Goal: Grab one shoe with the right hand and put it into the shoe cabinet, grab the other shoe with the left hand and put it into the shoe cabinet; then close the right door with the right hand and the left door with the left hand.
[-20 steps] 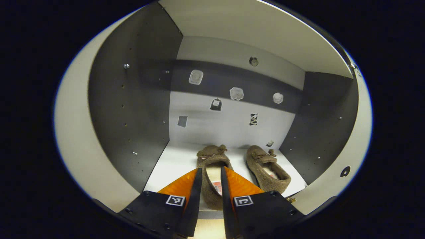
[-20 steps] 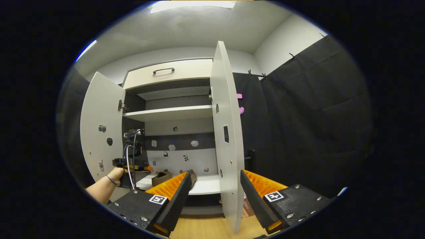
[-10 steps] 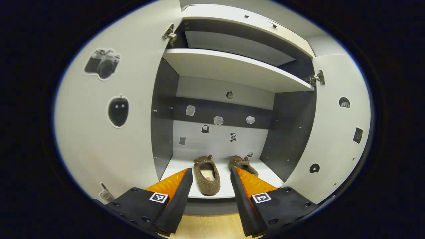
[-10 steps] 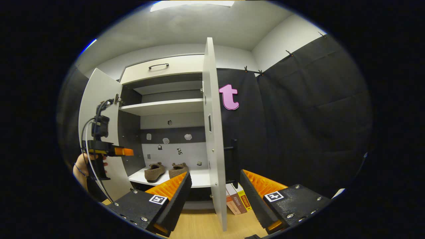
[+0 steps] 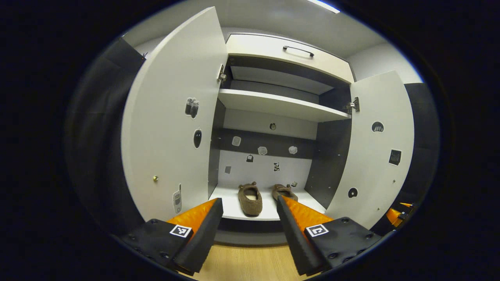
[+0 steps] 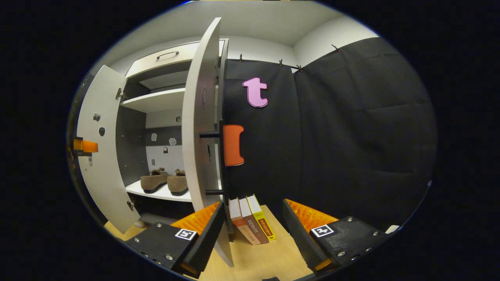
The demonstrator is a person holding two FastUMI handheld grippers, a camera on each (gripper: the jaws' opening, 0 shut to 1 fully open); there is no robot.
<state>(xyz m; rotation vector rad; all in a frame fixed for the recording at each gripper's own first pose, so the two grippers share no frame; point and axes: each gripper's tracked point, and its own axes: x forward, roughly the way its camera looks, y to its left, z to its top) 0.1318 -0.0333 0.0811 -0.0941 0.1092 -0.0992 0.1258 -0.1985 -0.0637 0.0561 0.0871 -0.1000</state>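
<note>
A: Both the left gripper [image 5: 249, 203] and the right gripper [image 6: 253, 207] were spread wide, holding nothing.
B: The right door [image 6: 199, 117] stood just ahead, edge-on. A glancing push could have slipped off it.
A: Farther in, both shoes [image 5: 250, 199] sat on the cabinet's bottom shelf [image 5: 234, 208], heels near the lip, possibly catching a door.
</note>
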